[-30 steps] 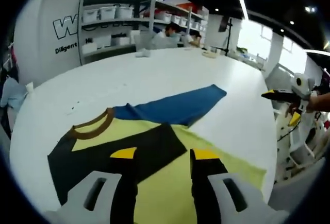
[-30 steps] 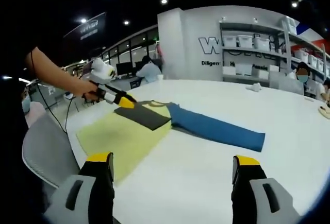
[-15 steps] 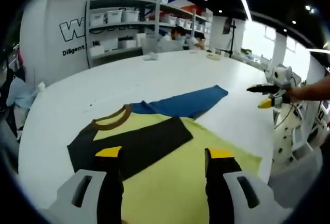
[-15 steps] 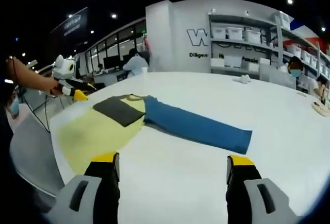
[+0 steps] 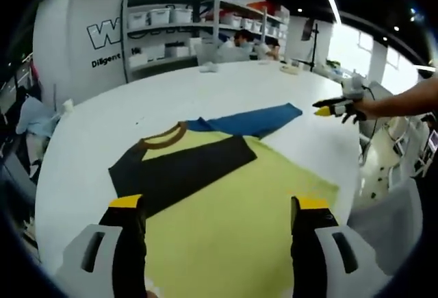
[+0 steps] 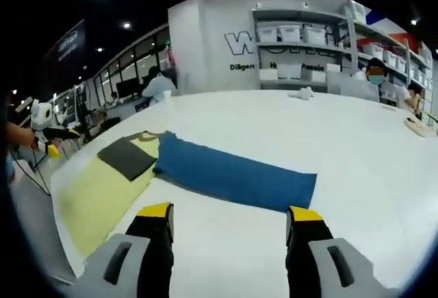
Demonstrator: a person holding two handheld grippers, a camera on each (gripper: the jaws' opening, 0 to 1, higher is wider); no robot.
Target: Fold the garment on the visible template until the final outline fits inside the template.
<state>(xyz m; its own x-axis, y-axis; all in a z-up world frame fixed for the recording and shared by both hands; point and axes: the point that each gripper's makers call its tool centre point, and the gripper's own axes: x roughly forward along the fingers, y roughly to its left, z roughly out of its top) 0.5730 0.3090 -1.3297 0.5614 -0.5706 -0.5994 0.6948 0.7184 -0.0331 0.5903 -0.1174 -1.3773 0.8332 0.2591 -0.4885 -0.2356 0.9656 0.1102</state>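
Shirt point(image 5: 233, 195) lies flat on the white bench point(image 5: 205, 99): a pale yellow body, a black sleeve point(image 5: 181, 171) folded across the chest, a brown collar point(image 5: 163, 135) and a blue sleeve point(image 5: 250, 120) stretched out past it. In the right gripper view the same shirt point(image 6: 102, 188) sits at the left part of the bench point(image 6: 342, 161), its blue sleeve point(image 6: 233, 175) reaching toward the middle and its near yellow edge running out of view.

Left tongs point(image 5: 219, 209) hang released above the yellow body, jaws wide apart and gripping nothing. Right tongs point(image 6: 231, 217) are likewise spread wide over bare bench just in front of the blue sleeve; they also show at the right of the left gripper view point(image 5: 327, 110), held by a hand, too small there to judge.

Wall lettering point(image 5: 102, 34) behind reads a large "W", cut off by shelves point(image 5: 178, 24) of white bins; below it "Diligent" can be read. The right gripper view gives "W" and "Diligen" point(image 6: 246, 67), the rest hidden.
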